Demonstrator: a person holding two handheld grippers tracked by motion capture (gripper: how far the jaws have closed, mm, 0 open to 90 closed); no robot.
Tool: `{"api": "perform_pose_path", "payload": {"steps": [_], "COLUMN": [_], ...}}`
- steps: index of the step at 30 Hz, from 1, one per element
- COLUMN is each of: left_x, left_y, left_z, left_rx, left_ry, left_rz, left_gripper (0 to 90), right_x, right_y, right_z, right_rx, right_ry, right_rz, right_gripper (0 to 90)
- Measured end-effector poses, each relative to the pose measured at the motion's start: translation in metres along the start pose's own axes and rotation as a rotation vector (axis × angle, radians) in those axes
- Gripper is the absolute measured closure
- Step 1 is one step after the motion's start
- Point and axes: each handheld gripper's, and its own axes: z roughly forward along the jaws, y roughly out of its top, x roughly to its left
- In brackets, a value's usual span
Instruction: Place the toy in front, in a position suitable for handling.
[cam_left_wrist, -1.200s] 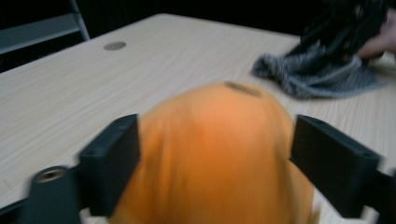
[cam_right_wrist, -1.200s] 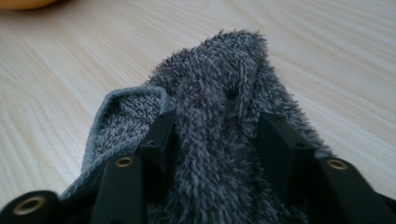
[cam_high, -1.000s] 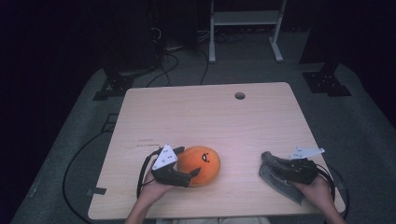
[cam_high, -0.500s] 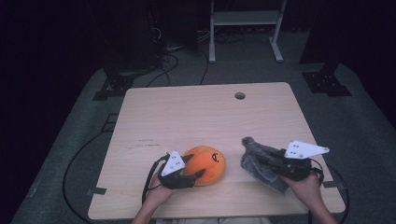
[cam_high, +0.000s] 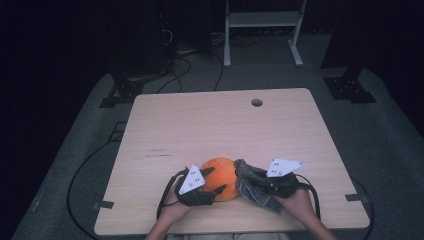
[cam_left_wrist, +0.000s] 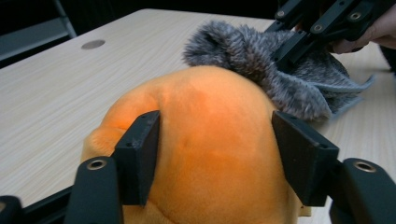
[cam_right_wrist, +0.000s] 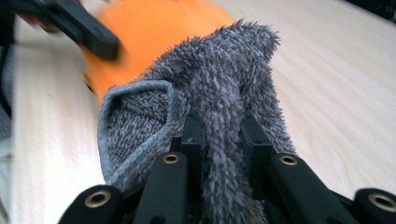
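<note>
A round orange plush toy (cam_high: 222, 176) (cam_left_wrist: 210, 135) lies near the table's front edge. My left gripper (cam_high: 214, 181) (cam_left_wrist: 217, 154) is shut on it, pads pressed into its two sides; the jaws have just been opening a little with the toy still between them. A grey fluffy cloth (cam_high: 245, 172) (cam_right_wrist: 219, 84) hangs bunched in my right gripper (cam_high: 256, 185) (cam_right_wrist: 222, 135), whose jaws have just been closing and stand shut on it. The cloth's free end touches the toy's right side (cam_right_wrist: 154, 23). In the left gripper view the cloth (cam_left_wrist: 243, 51) and right gripper (cam_left_wrist: 287, 46) sit just behind the toy.
The light wooden table (cam_high: 225, 125) has a small round hole (cam_high: 257, 102) near its far edge. Beyond it stand a white frame (cam_high: 260, 20) and black stand bases (cam_high: 120, 92) (cam_high: 347, 85) on grey carpet. A black cable (cam_high: 80, 170) loops on the floor at left.
My right gripper carried the grey cloth left from the table's right side until it meets the toy. My left gripper's jaws closed on the toy and it barely shifted.
</note>
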Motion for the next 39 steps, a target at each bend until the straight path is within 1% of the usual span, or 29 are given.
{"api": "perform_pose_path", "payload": {"steps": [1, 3, 4, 5, 6, 7, 8, 9, 10, 11, 13, 14, 15, 17, 18, 19, 22, 24, 28, 34, 39], "left_x": [0.001, 0.003, 0.004, 0.005, 0.006, 0.007, 0.008, 0.008, 0.009, 0.010, 0.013, 0.014, 0.016, 0.019, 0.021, 0.021, 0.022, 0.024, 0.026, 0.025, 0.025], "left_y": [0.000, -0.002, -0.002, -0.002, -0.002, -0.001, 0.000, 0.000, 0.000, 0.001, -0.001, -0.001, -0.002, -0.005, -0.006, -0.006, -0.008, -0.009, -0.012, -0.013, -0.013], "left_z": [-0.001, -0.001, -0.001, -0.001, -0.001, -0.001, -0.001, -0.001, -0.003, -0.004, -0.008, -0.009, -0.010, -0.011, -0.011, -0.011, -0.012, -0.013, -0.015, -0.015, -0.014], "left_rx": [0.009, 0.025, 0.027, 0.028, 0.024, 0.025, 0.027, 0.028, 0.029, 0.033, 0.028, 0.032, 0.036, 0.040, 0.044, 0.047, 0.064, 0.066, 0.068, 0.067, 0.065], "left_ry": [0.008, 0.033, 0.038, 0.037, 0.039, 0.046, 0.056, 0.064, 0.067, 0.070, 0.071, 0.073, 0.071, 0.051, 0.042, 0.039, 0.034, 0.026, 0.023, 0.029, 0.028], "left_rz": [0.002, -0.015, -0.019, -0.020, -0.023, -0.021, -0.015, -0.010, -0.007, -0.007, -0.017, -0.018, -0.026, -0.050, -0.047, -0.045, -0.037, -0.052, -0.057, -0.055, -0.054], "left_gripper": [32.8, 29.0, 26.4, 26.1, 23.7, 23.7, 21.2, 18.3, 15.4, 13.4, 11.8, 11.8, 11.8, 14.0, 17.4, 20.9, 25.0, 25.0, 24.5, 22.0, 21.1], "right_x": [0.000, -0.002, 0.000, 0.002, 0.009, 0.009, 0.012, 0.015, 0.017, 0.016, 0.010, 0.007, 0.004, 0.000, -0.001, -0.002, -0.002, 0.002, 0.005, 0.004, 0.004], "right_y": [0.000, 0.000, 0.004, 0.007, 0.017, 0.017, 0.020, 0.023, 0.024, 0.022, 0.017, 0.015, 0.013, 0.008, 0.006, 0.005, 0.005, 0.008, 0.010, 0.010, 0.010], "right_z": [0.000, 0.000, -0.001, -0.001, 0.000, 0.000, 0.002, 0.006, 0.010, 0.013, 0.014, 0.013, 0.011, 0.010, 0.010, 0.011, 0.011, 0.011, 0.012, 0.012, 0.013], "right_rx": [0.000, -0.001, -0.026, -0.044, -0.098, -0.098, -0.105, -0.094, -0.076, -0.074, -0.084, -0.078, -0.070, -0.050, -0.040, -0.034, -0.034, -0.039, -0.046, -0.050, -0.052], "right_ry": [0.000, 0.003, 0.008, 0.017, 0.053, 0.053, 0.058, 0.060, 0.051, 0.051, 0.065, 0.063, 0.051, 0.033, 0.029, 0.022, 0.016, 0.011, 0.011, 0.021, 0.023], "right_rz": [0.000, 0.020, 0.027, 0.024, -0.004, -0.004, -0.015, -0.032, -0.046, -0.047, -0.011, 0.005, 0.010, 0.029, 0.039, 0.038, 0.038, 0.018, 0.008, 0.016, 0.011], "right_gripper": [74.4, 74.5, 74.5, 74.5, 74.4, 74.4, 74.4, 74.4, 74.4, 74.4, 74.4, 74.4, 74.3, 74.4, 74.4, 74.4, 74.4, 74.4, 74.4, 74.2, 73.9]}}
